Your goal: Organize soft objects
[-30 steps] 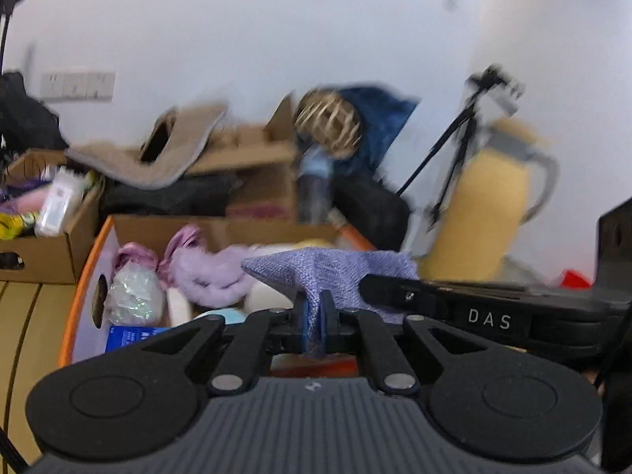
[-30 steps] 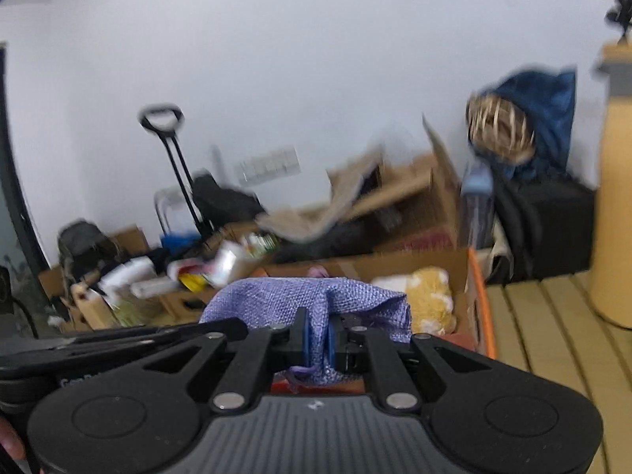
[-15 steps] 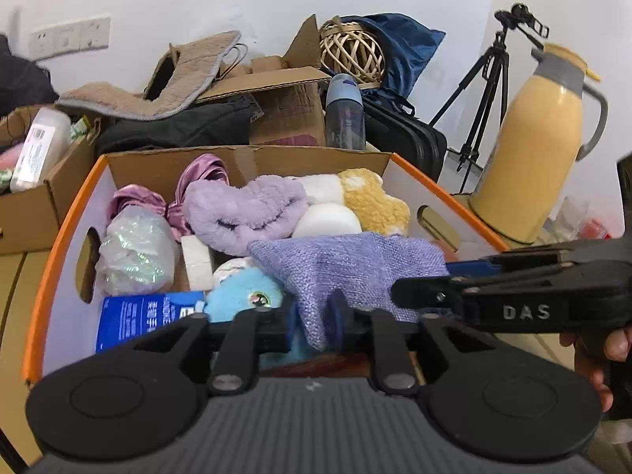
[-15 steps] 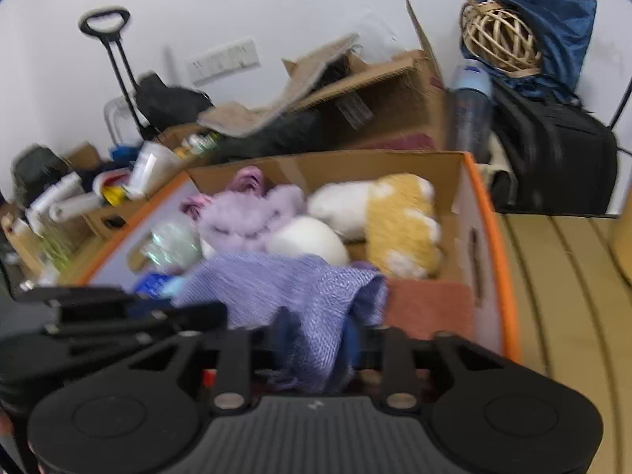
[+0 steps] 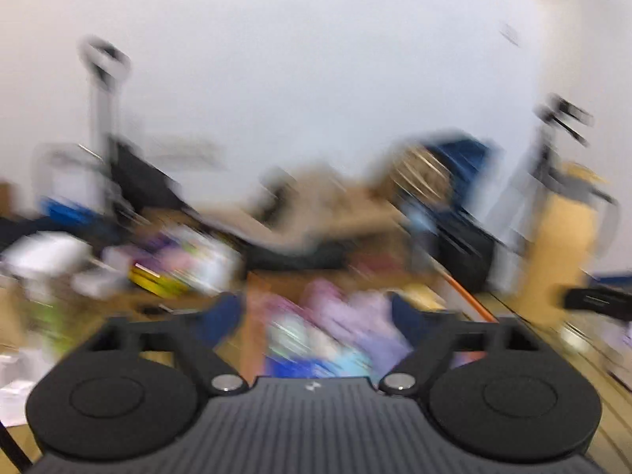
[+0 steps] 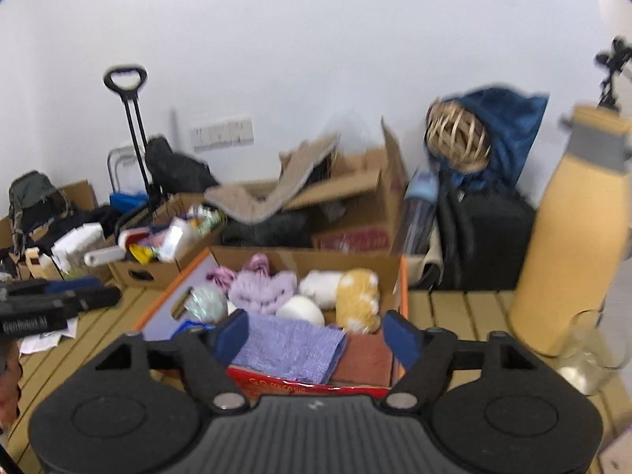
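Both tongs [image 6: 314, 331] now open, cloth [image 6: 290, 345] released

A folded lavender knitted cloth [image 6: 290, 345] lies flat at the near end of the orange-rimmed cardboard box [image 6: 403, 288], just in front of a fluffy purple plush [image 6: 262, 286], a white ball [image 6: 300, 306] and a yellow-and-white plush toy [image 6: 357, 296].

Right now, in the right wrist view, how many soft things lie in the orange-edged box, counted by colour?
Purple: 2, folded cloth, fluffy toy
Pink: 1, scrunchie
White: 2, plush, round ball
Yellow: 1, plush
Total: 6
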Demonstrator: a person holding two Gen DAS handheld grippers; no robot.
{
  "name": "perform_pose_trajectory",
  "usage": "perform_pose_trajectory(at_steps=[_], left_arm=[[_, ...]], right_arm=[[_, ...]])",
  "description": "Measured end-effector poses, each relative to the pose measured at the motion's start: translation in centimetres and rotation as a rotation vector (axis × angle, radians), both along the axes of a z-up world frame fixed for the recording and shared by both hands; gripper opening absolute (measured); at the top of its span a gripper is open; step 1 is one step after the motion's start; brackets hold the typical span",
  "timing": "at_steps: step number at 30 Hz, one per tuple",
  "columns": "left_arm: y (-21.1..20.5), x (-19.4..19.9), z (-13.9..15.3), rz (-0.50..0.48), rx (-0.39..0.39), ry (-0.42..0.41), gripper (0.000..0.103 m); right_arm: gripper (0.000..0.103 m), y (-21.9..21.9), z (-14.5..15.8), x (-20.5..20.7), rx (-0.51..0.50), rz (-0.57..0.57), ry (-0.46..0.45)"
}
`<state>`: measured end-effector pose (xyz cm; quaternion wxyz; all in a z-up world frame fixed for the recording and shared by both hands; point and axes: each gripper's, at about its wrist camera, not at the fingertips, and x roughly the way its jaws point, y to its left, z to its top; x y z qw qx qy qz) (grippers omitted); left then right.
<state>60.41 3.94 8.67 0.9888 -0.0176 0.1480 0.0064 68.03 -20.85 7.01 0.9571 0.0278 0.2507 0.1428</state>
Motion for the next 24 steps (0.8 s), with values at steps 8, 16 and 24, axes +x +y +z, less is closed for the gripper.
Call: perform_pose_trajectory(at_steps=[8,16,24], left_arm=[[-1.0,-9.1,-0.3,0.052,0.045,-0.076,0.094],[-1.4,-22.5,1.5,0.022,0.045,-0.122,0.102],[-2.0,-39.0,0.8,0.007,0.072,-0.223,0.103]], right_arm=[[0.101,0.7,-1.7,-10.1,-0.085,-0.081,-0.283],[0.102,0.0,0.0,-21.2,-0.051,-0.159,-0.312],[0.103,-0.7,-0.3,-36.8,-0.033,-0.15,-0.386]])
